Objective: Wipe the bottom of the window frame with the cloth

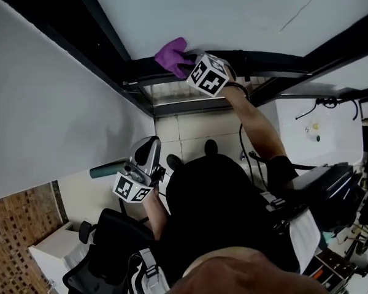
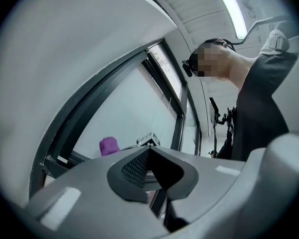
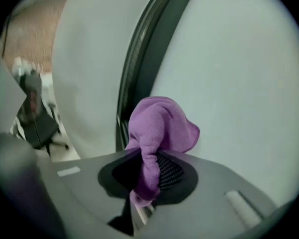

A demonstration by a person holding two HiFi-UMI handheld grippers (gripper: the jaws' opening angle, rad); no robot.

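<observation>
The right gripper (image 3: 149,172) has its jaws clamped on a fold of the purple cloth (image 3: 160,126), and the rest of the cloth bunches out past the tips. From above, that gripper (image 1: 187,64) presses the cloth (image 1: 173,54) against the dark window frame (image 1: 267,59), at the left end of the bottom rail near the corner where the upright bar meets it. The cube (image 1: 207,75) on it shows black-and-white square markers, not lettering.

The left gripper (image 2: 150,169) hangs low at the person's side with its jaws closed together and nothing between them. It is well apart from the window and over the floor (image 1: 185,132), which is pale tile.

Pale glass (image 1: 221,11) fills the frame above the rail. A plain white wall (image 1: 43,103) runs along the left, right up to the frame's edge. To the right of the cloth the rail lies bare. A black chair (image 1: 104,250) stands just behind the left gripper.
</observation>
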